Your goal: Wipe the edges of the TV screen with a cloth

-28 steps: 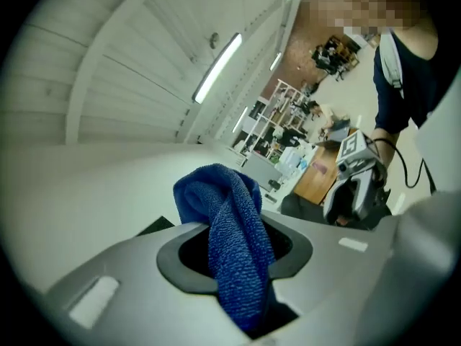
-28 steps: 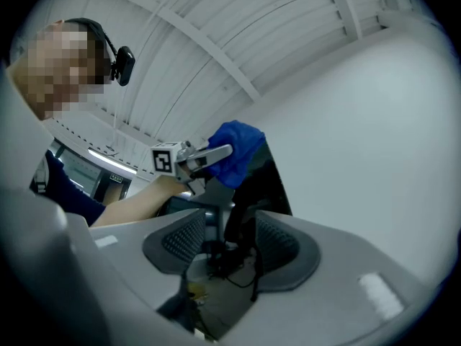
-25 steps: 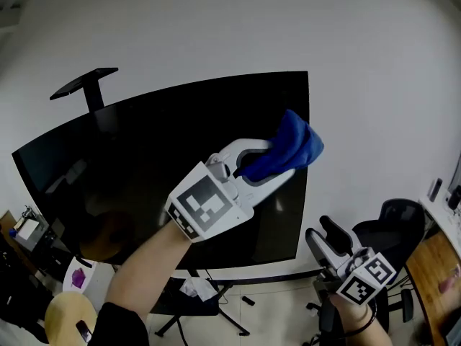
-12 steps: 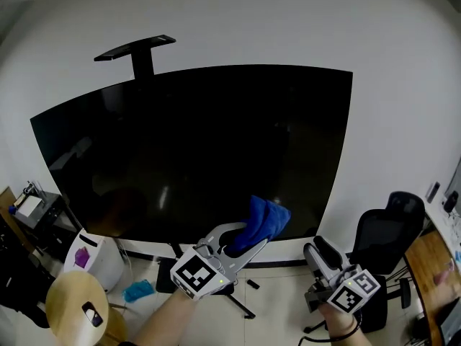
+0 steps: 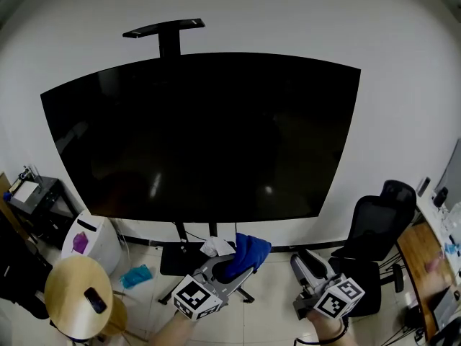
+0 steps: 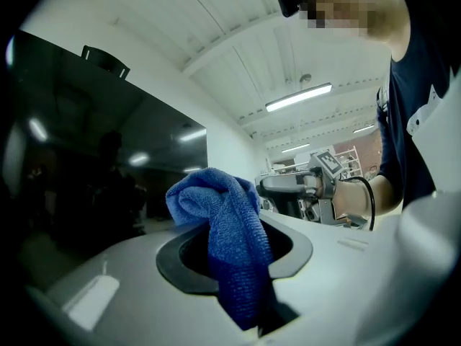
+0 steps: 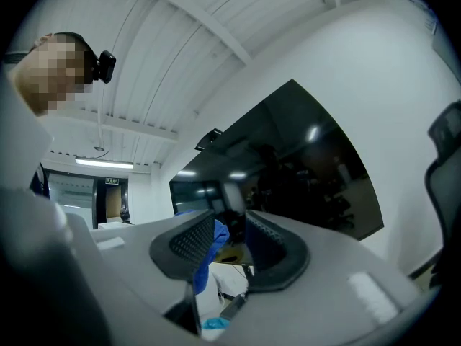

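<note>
The big black TV screen (image 5: 202, 135) on its stand fills the middle of the head view. Below its bottom edge, near the floor stand, my left gripper (image 5: 241, 265) is shut on a bunched blue cloth (image 5: 246, 254). In the left gripper view the cloth (image 6: 230, 229) hangs from between the closed jaws, with the TV (image 6: 86, 164) to the left. My right gripper (image 5: 302, 259) is to the right of it, clear of the screen. Its jaws (image 7: 232, 233) have just been closing; a narrow gap remains with nothing between them. The blue cloth (image 7: 209, 254) shows beyond that gap.
A black office chair (image 5: 374, 225) stands at the lower right, beside a wooden desk edge (image 5: 425, 265). At the lower left are a white bin (image 5: 90, 240), a round wooden stool (image 5: 75, 294) and a teal rag (image 5: 135, 274) on the floor.
My left gripper with the cloth has come down from the screen's right side to below its bottom edge. The right gripper has also sunk, and its jaws have narrowed.
</note>
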The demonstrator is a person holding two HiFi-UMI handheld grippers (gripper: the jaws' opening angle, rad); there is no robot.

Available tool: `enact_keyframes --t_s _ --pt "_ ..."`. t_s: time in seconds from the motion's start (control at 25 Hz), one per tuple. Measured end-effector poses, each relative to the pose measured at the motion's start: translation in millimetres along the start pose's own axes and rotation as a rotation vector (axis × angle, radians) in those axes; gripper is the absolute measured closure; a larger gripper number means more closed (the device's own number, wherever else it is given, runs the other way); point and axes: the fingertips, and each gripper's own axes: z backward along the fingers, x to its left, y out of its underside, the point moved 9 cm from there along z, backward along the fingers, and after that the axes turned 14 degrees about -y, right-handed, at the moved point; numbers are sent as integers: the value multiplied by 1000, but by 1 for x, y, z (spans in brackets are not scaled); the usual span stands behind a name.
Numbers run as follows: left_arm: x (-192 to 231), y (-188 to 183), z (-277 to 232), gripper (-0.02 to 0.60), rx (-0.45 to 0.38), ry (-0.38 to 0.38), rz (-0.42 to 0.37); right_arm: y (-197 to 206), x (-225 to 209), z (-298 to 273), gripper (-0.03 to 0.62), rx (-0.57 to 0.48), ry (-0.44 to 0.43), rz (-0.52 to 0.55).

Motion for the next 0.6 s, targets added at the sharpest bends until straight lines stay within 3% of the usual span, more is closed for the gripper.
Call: enact_keyframes --t_s 0.24,0.6 --pt "-23 6 25 472 6 -14 21 12 23 14 454 22 -14 -24" --pt "-71 2 21 472 -6 -12 34 6 30 63 454 26 -37 -30"
